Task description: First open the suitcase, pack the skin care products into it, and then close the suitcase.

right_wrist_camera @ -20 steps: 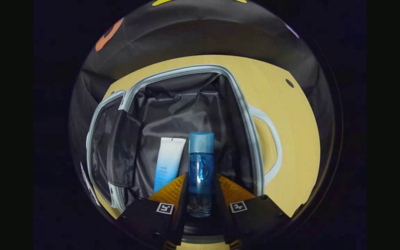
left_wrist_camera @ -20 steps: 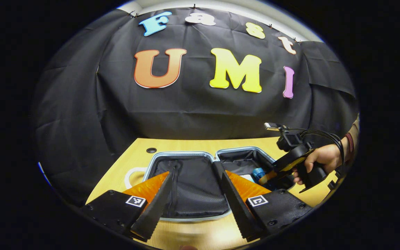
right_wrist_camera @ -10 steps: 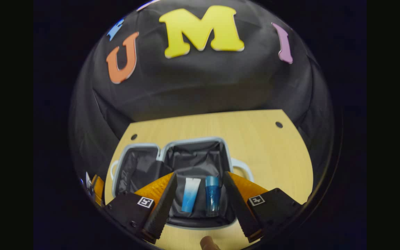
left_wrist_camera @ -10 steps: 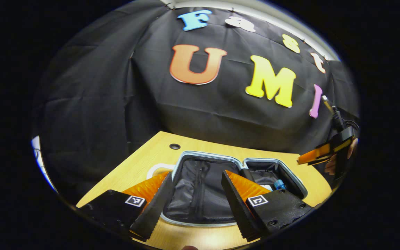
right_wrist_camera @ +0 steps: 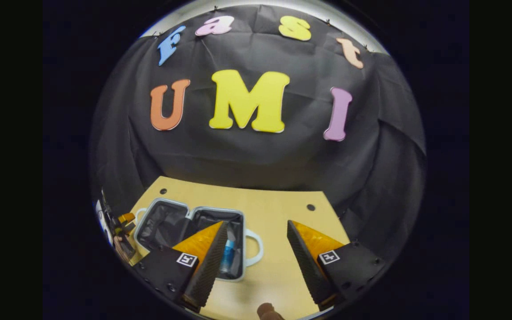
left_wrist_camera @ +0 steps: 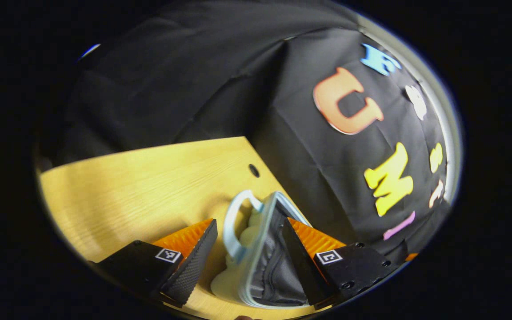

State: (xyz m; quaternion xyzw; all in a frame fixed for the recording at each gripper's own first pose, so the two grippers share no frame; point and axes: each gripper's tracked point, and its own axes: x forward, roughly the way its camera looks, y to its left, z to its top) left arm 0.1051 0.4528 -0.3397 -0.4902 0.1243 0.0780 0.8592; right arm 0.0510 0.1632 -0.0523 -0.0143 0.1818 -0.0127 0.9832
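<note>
The left gripper (left_wrist_camera: 247,255) has its jaws spread wide, and the edge of the suitcase (left_wrist_camera: 260,249) rises between them: the pale rim and white handle (left_wrist_camera: 234,226) stand in the gap with the dark lining beside them, but neither finger clearly presses on the case, so nothing is gripped. In the left gripper view this half of the case looks tipped up on its side above the wooden surface (left_wrist_camera: 149,178), which runs away to the left with a small round hole (left_wrist_camera: 254,170) near its far edge. The right gripper (right_wrist_camera: 256,258) also has its jaws wide apart and holds nothing; it hangs over bare surface (right_wrist_camera: 278,213) just to the right of the case. From the right gripper view the suitcase (right_wrist_camera: 167,222) lies open with both halves showing their dark lining, and a blue bottle (right_wrist_camera: 227,255) rests inside the right half, partly hidden behind a finger. The other handle (right_wrist_camera: 256,246) sticks out on the case's right side. At the left edge of that view the left gripper (right_wrist_camera: 122,224) sits against the case's left half.
</note>
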